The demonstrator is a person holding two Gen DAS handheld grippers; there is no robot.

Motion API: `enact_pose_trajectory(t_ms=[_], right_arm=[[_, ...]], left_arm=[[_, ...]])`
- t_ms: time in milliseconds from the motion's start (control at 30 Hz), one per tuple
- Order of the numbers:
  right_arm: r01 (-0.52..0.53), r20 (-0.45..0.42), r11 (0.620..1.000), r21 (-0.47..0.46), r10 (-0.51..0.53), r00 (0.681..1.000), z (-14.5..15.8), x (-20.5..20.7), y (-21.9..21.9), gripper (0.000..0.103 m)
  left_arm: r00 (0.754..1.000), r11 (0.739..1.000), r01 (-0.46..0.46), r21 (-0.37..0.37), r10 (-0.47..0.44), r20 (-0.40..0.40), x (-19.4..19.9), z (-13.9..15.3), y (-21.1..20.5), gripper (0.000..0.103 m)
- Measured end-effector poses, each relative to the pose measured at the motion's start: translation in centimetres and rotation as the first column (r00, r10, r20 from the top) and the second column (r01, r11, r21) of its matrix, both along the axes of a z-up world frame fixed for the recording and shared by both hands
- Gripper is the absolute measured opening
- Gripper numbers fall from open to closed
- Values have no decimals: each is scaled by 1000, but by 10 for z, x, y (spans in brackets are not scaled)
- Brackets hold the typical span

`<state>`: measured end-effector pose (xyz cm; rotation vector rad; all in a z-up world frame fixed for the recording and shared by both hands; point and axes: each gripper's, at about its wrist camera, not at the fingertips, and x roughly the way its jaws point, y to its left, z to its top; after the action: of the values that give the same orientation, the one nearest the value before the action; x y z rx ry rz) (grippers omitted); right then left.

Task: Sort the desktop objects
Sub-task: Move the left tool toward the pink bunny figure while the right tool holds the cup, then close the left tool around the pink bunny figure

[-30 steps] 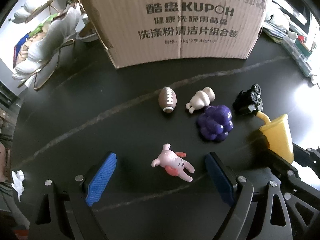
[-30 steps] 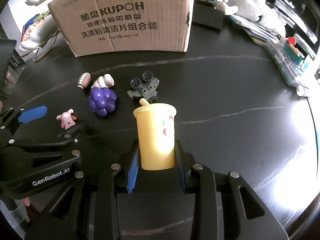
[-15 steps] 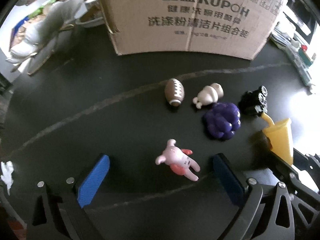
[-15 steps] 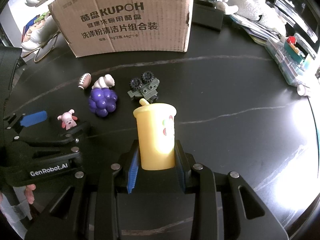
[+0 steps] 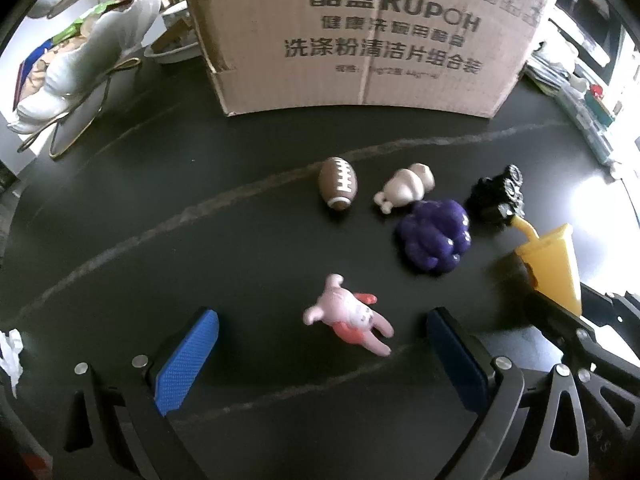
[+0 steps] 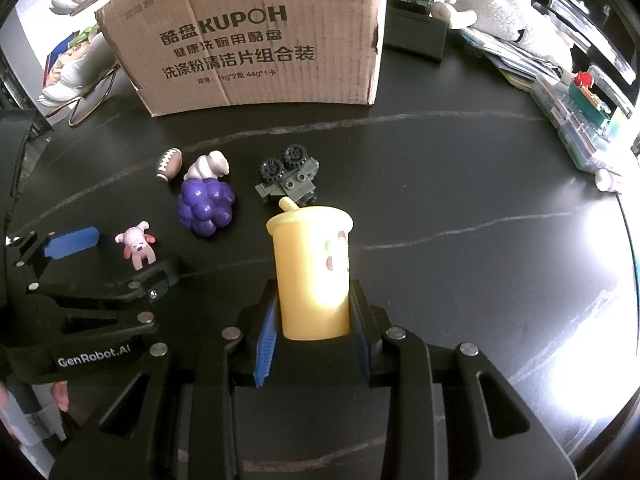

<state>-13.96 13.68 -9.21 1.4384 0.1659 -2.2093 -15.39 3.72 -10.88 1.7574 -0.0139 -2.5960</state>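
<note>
the pig is a small pink toy lying on the tabletop, in front of the box and well apart from it. it looks light and hard, maybe a bit smooth, so it could slip. best to pinch its round body, not the thin legs. the left fingers stand wide apart, one on each side of the pig, not touching it. the right fingers squeeze the yellow cup near its bottom.
</note>
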Motion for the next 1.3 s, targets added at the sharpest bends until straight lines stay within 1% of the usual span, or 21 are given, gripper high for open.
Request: enact_pose_trajectory(t_ms=[33,67,100,167,200,233,267,333,467,633,800,833,1000,1233,1267,1300], right_arm=[[0,0,1000,0,0,1000,0,0,1,30],[0,-1,1000,0,0,1000,0,0,1,30],[0,-1,1000,1,0,1000,0,0,1,30],[0,-1,1000,0,0,1000,0,0,2,30],[0,-1,1000,-3,0,1000,0,0,1,30],[0,0,1000,-5,0,1000,0,-1,1,30],[0,1,1000,-7,0,1000,0,-1,1,30],[0,1,1000,-7,0,1000,0,0,3,30],[2,0,1000,-6,-2,1000,1,1,5,30],[3,0,1000,-3,-3,1000,0,-1,7,30],[7,4,1000,-2,-7,1000,-2,-5,2,30],[8,5,1000,-2,-8,1000,-1,-5,4,30],[13,5,1000,-1,-13,1000,-1,-5,1,30],[17,-18,1000,-4,-17,1000,11,2,4,30],[18,-21,1000,-5,-18,1000,13,3,4,30],[18,-26,1000,-6,-18,999,15,5,5,30]], left_arm=[[1000,1000,10,0,-10,2,3,0,3,100],[1000,1000,15,0,-15,0,5,0,4,96],[1000,1000,20,0,-20,-2,8,0,5,93],[1000,1000,27,-1,-27,-11,10,4,8,82],[999,999,33,-2,-33,-13,11,6,10,79],[999,999,39,-3,-39,-14,13,8,12,69],[999,999,45,-4,-45,-16,14,10,14,54],[999,999,44,-7,-44,-10,15,13,15,36],[999,999,52,2,-52,-5,20,17,18,36],[999,999,33,1,-33,-6,25,20,20,36],[1000,1000,23,-5,-23,-8,32,27,24,36],[1000,1000,27,-10,-27,-10,28,28,23,36],[999,999,23,-27,-23,-27,34,38,26,36],[998,999,28,-27,-30,-47,48,50,23,36],[998,999,29,-27,-30,-49,47,58,32,36],[998,999,28,-24,-29,-53,47,56,28,36]])
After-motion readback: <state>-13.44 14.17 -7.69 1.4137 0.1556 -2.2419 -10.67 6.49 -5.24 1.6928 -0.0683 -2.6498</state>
